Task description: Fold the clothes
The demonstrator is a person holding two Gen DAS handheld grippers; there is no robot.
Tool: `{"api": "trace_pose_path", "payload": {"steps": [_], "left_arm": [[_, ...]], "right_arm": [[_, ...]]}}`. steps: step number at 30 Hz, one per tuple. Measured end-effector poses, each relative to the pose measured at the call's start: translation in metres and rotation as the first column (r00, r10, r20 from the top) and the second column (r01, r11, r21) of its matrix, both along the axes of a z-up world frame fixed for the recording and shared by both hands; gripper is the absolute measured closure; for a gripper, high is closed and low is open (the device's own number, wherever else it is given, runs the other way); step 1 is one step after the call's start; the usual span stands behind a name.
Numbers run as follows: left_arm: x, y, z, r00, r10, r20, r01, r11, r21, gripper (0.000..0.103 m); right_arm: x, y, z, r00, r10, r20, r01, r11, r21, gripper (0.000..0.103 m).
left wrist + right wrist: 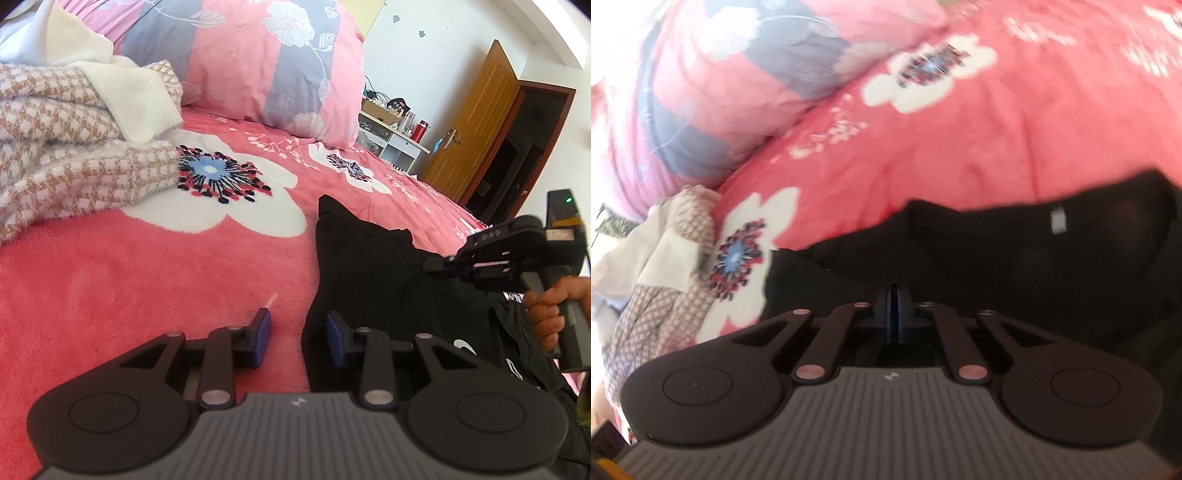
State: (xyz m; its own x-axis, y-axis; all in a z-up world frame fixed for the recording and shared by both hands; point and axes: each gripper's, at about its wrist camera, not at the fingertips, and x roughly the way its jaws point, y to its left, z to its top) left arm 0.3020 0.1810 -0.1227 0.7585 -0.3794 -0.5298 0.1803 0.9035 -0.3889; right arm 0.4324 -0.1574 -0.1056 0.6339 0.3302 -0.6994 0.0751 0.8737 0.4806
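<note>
We judge the black garment (373,266) soft, light and limp, best pinched at its edge: left gripper (298,338) stands parted astride that edge, right gripper (894,310) closed above it, hold unclear.

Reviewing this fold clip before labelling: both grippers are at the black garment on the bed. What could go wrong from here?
1. The right hand-held gripper looks shut over the black garment, but blur hides any cloth between the pads; it may lift nothing.
2. The left hand-held gripper is open astride the garment's edge, gripping nothing, so that side may drag and bunch.
3. The checked sweater lies close by; a wide fold could snag it.
</note>
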Motion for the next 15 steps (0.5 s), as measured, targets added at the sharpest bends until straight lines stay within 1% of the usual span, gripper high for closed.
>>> {"api": "trace_pose_path", "payload": {"steps": [1,3,4,5,6,7,8,9,10,11,12,14,15], "left_arm": [[0.000,0.000,0.000,1.000,0.000,0.000,0.000,1.000,-0.002,0.069],[0.001,0.001,0.000,1.000,0.000,-0.001,0.000,1.000,-0.005,0.069],[0.001,0.001,0.000,1.000,0.000,-0.001,0.000,1.000,-0.005,0.069],[0.001,0.000,0.000,1.000,0.000,-0.001,0.000,1.000,-0.005,0.069],[0.001,0.000,0.000,1.000,0.000,-0.001,0.000,1.000,-0.006,0.069],[0.001,0.001,-0.001,1.000,0.000,-0.002,0.000,1.000,-0.009,0.069],[0.001,0.002,-0.001,1.000,0.000,-0.004,0.000,1.000,-0.017,0.069],[0.001,0.003,-0.001,1.000,-0.001,-0.005,0.001,1.000,-0.024,0.069],[0.001,0.003,-0.001,1.000,-0.001,-0.006,0.000,1.000,-0.029,0.069],[0.001,0.004,-0.001,1.000,-0.001,-0.007,0.000,0.999,-0.033,0.069],[0.001,0.004,-0.002,1.000,-0.001,-0.007,0.000,0.999,-0.038,0.069],[0.001,0.005,-0.002,1.000,0.000,-0.009,0.000,0.999,-0.047,0.069],[0.001,0.006,-0.002,1.000,0.000,-0.010,-0.001,0.999,-0.048,0.069]], "right_arm": [[0.001,-0.001,-0.003,1.000,-0.012,-0.005,0.012,1.000,-0.005,0.098],[0.000,-0.002,-0.004,0.999,-0.035,0.018,0.036,0.998,-0.051,0.099],[-0.003,-0.003,-0.001,0.998,-0.050,0.035,0.053,0.996,-0.074,0.096],[-0.006,-0.003,0.004,0.997,-0.055,0.055,0.060,0.994,-0.091,0.096],[-0.012,0.000,0.010,0.996,-0.035,0.084,0.043,0.995,-0.095,0.096],[-0.018,0.006,0.016,0.994,0.011,0.113,0.000,0.995,-0.096,0.096],[-0.025,0.016,0.022,0.988,0.084,0.130,-0.072,0.992,-0.099,0.096],[-0.032,0.027,0.027,0.976,0.164,0.144,-0.150,0.983,-0.103,0.096],[-0.039,0.039,0.030,0.955,0.256,0.148,-0.241,0.964,-0.108,0.096],[-0.046,0.053,0.029,0.928,0.346,0.138,-0.330,0.936,-0.123,0.096],[-0.053,0.066,0.024,0.904,0.414,0.105,-0.396,0.905,-0.154,0.096],[-0.064,0.086,0.008,0.870,0.493,0.003,-0.480,0.849,-0.224,0.096],[-0.070,0.092,0.003,0.855,0.517,-0.032,-0.508,0.825,-0.247,0.096]]}}
